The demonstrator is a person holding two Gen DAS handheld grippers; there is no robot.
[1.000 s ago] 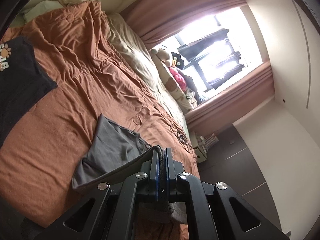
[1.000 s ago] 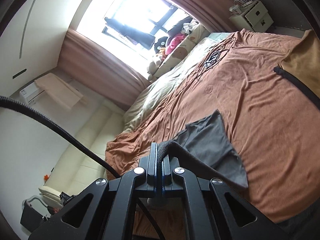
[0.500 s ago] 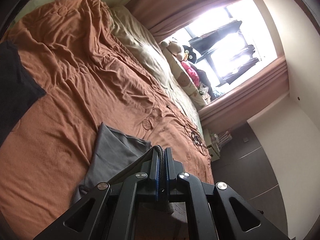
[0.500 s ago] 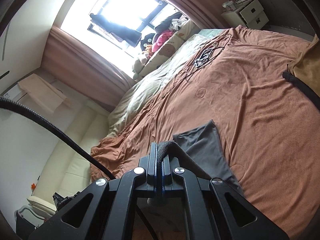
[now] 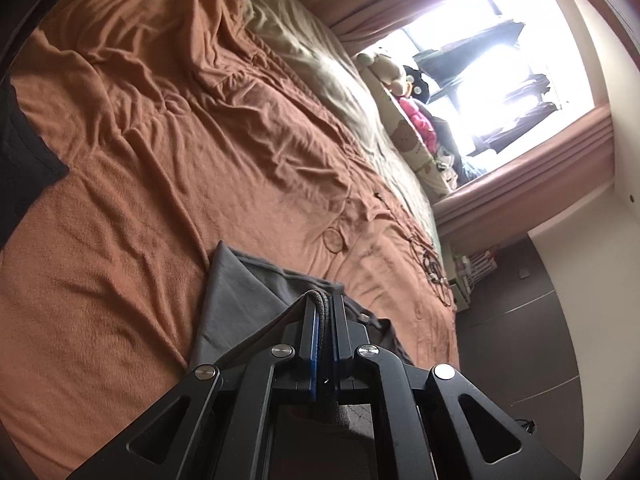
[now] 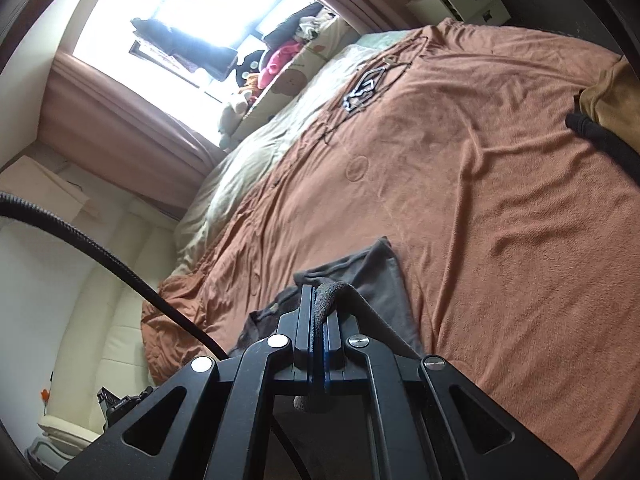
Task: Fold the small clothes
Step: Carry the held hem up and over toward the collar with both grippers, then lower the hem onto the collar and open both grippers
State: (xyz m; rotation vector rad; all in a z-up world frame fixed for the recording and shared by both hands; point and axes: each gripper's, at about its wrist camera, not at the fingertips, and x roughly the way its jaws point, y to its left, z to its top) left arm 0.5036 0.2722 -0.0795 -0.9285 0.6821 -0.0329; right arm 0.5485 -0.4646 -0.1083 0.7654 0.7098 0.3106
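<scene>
A small grey garment [image 5: 236, 292] lies on the rust-brown bed cover [image 5: 160, 168], near its front edge. My left gripper [image 5: 323, 300] is shut on a rolled hem of this garment, which drapes down from the jaws onto the bed. In the right wrist view the same grey garment [image 6: 380, 280] spreads ahead of my right gripper [image 6: 320, 294], which is shut on another bunched edge of it. Both held edges are lifted a little above the cover.
A black garment [image 5: 20, 160] lies at the left of the bed. A tan garment [image 6: 616, 96] and a black strap [image 6: 600, 136] lie at the right. Cables and a hanger [image 6: 366, 86] lie farther back. Plush toys [image 5: 404, 80] line the window. A black hose [image 6: 100, 256] crosses left.
Both grippers have moved forward and lower over the bed with the grey garment held. Less of its cloth shows spread on the cover, and the black garment has slid toward the left frame edge.
</scene>
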